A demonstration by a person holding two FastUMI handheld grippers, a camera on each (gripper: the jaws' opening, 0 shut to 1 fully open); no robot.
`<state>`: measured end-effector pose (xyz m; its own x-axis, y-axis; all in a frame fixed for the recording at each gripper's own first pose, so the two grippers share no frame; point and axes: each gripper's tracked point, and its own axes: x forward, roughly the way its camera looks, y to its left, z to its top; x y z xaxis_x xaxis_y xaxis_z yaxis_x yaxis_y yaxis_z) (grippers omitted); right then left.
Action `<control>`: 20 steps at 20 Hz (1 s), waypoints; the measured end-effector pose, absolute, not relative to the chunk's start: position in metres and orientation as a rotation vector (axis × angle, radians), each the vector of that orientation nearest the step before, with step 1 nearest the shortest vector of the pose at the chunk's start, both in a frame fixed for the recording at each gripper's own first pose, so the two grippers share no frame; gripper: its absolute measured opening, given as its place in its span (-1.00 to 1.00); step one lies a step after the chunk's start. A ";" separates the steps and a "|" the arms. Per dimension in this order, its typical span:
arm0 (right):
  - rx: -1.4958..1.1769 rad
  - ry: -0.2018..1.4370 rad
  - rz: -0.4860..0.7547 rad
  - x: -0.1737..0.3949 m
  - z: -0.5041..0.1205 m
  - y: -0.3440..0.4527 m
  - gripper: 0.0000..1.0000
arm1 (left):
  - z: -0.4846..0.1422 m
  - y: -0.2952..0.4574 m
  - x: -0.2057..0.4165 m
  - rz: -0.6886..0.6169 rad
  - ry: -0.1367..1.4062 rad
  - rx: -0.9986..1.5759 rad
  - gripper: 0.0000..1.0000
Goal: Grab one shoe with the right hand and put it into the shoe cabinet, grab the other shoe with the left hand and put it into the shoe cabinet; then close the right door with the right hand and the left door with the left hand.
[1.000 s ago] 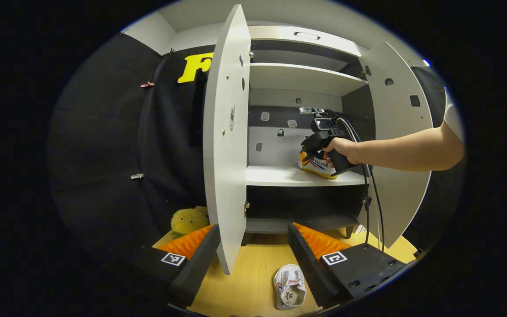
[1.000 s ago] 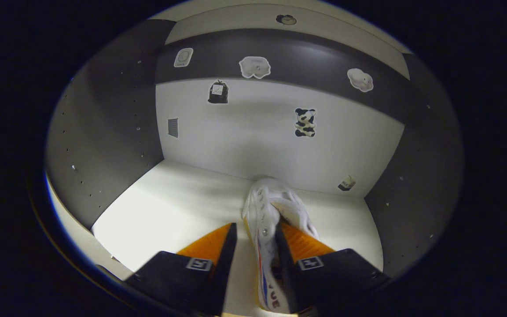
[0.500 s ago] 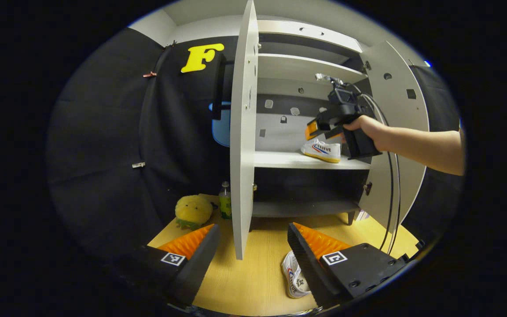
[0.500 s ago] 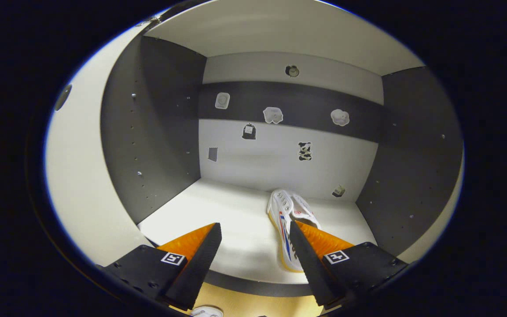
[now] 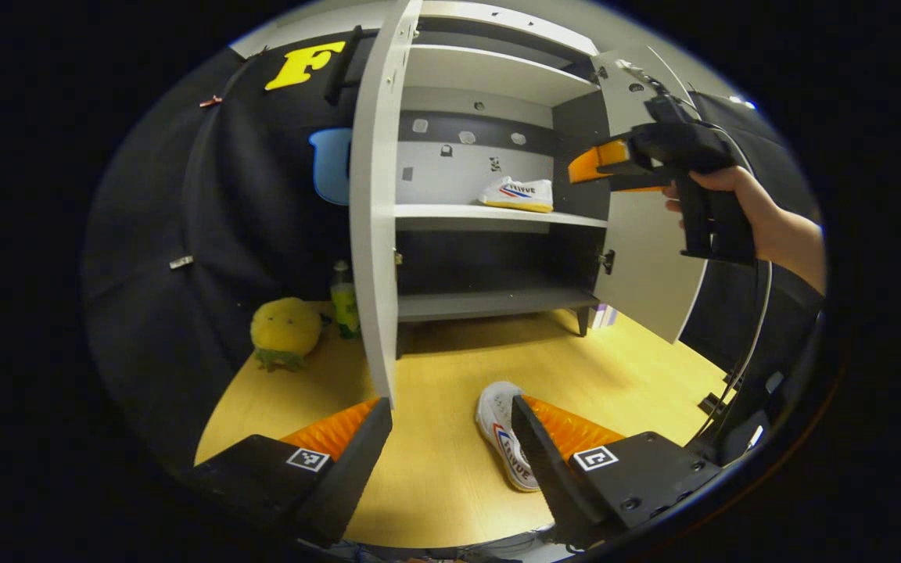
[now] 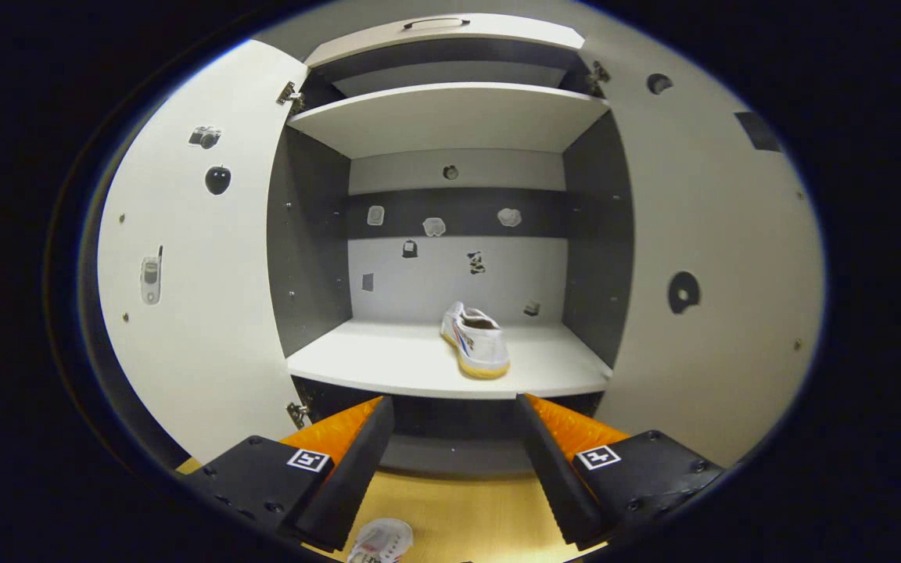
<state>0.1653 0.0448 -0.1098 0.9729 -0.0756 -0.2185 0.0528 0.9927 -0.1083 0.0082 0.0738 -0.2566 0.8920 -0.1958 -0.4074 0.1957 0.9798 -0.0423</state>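
Left gripper view: second sneaker (image 5: 504, 432) lies on the wooden floor (image 5: 435, 383), just ahead of the left hand-held gripper (image 5: 450, 428) and to the right of its centre line. The right-hand finger overlaps the sneaker's edge in the frame; contact cannot be judged. Its long axis runs roughly away from the camera, slightly slanted, with the open collar at the far end towards the shoe cabinet (image 5: 489, 74). The left hand-held gripper is spread wide, with nothing between the fingers.

The left hand-held gripper is clearly the nearer one to this sneaker. The right hand-held gripper (image 5: 587, 166) is held high in a hand (image 5: 740, 199), in front of the open right door (image 5: 646, 266), well apart from the floor sneaker. Its fingers stand open with nothing in them.

Right gripper view: the right hand-held gripper (image 6: 454, 438) points into the cabinet from outside, jaws wide and empty. The first sneaker (image 6: 475, 341) rests on the middle shelf (image 6: 388, 363), right of centre and towards the shelf's front edge, with its heel facing outwards. Both doors stand fully open, the left door (image 6: 184, 274) included.

Judgement: right-hand placement is done. The next move is the left pick. It needs a small shift to the right and a descent, so that the fingers straddle the sneaker across its width.
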 end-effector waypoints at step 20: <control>-0.088 0.405 -0.150 -0.007 -0.183 -0.054 0.97 | -0.441 0.009 0.094 -0.138 0.738 0.213 0.63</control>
<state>-0.0074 -0.0545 -0.1834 0.9083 -0.1630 -0.3853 0.1278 0.9851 -0.1154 0.0937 0.0094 -0.4406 0.7323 -0.0496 -0.6792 0.1988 0.9695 0.1435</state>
